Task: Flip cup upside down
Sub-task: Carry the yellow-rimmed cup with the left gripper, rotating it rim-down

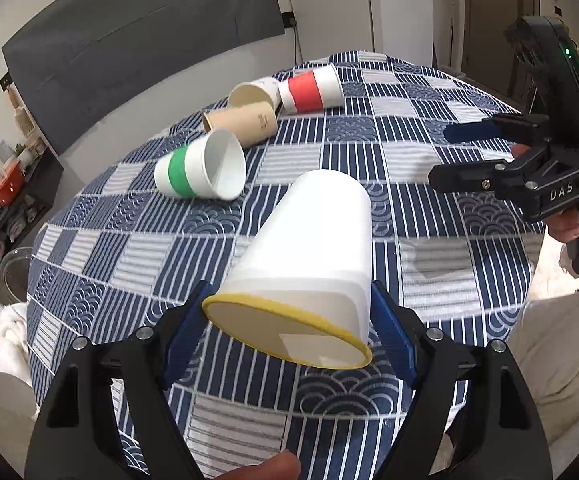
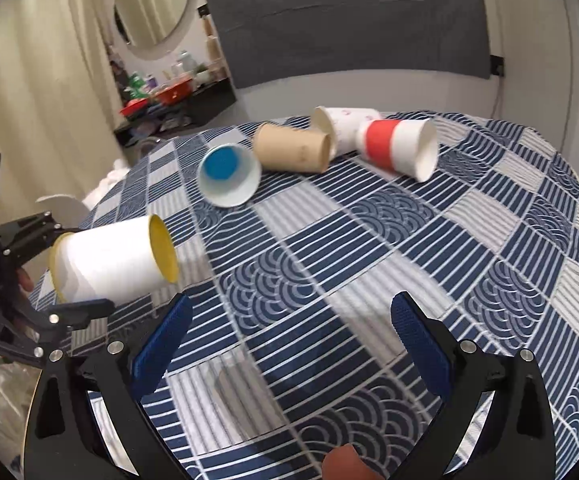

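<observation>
1. At the far left of the right wrist view, the left gripper (image 2: 77,272) has its jaws closed on the white cup (image 2: 109,264). It holds the cup clear above the checked surface (image 2: 369,260), lying roughly level, with its yellow-lined mouth turned away from the gripper.
2. In the left wrist view the same cup (image 1: 313,248) sits between the blue pads (image 1: 391,332), gripped near its yellow-rimmed base end, which faces the camera.
3. The cup looks like thin paper: light, easily crushed, and stiffest at the base ring and the rolled rim. The hold near the base seems sound; a hard squeeze mid-wall would probably dent it.
4. Further along the surface lie four more cups on their sides: a green-banded cup (image 1: 199,172) with a blue bottom, a brown cup (image 1: 245,122), a patterned white cup (image 2: 341,128) and a red-banded cup (image 1: 311,90).
5. The flip appears about half done; the mouth must yet turn downward before the cup is set down.
6. On the right, the right gripper (image 2: 289,332) hovers over the surface with its jaws spread wide and nothing between them.
</observation>
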Available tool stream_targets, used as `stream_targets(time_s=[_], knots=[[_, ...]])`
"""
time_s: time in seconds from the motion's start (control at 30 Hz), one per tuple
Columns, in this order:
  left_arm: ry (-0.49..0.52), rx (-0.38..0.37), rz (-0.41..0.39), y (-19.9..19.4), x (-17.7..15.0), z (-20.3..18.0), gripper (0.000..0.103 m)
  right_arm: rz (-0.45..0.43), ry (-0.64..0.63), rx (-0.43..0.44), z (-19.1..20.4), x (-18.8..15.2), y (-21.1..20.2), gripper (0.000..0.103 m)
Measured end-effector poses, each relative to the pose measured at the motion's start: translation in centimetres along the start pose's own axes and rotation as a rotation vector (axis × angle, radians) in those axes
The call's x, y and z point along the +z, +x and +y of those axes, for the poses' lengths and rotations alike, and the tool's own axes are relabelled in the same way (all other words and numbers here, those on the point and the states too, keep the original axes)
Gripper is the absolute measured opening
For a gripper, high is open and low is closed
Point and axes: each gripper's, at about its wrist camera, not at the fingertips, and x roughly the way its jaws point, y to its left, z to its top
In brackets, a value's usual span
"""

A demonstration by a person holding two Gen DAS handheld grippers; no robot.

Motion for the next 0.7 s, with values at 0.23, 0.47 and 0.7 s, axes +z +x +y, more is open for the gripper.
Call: stream_targets(time_s=[0.23,0.47,0.7], knots=[[0.005,-0.071,0.004,0.8,-1.4,-0.3,0.078,0.043,-0.050,0.032,1.1,-1.7,1.0,0.095],[0.022,-0.126,0.012,2.6,-0.8,-0.3,0.098,0.041,-0.098,0.053,1.1,-2.3,1.5,0.095],[0.065,-0.083,-0.015,1.4,-1.4,-0.7,0.097,0.024,-0.151,0.056,1.3,-2.5,1.6,0.095]])
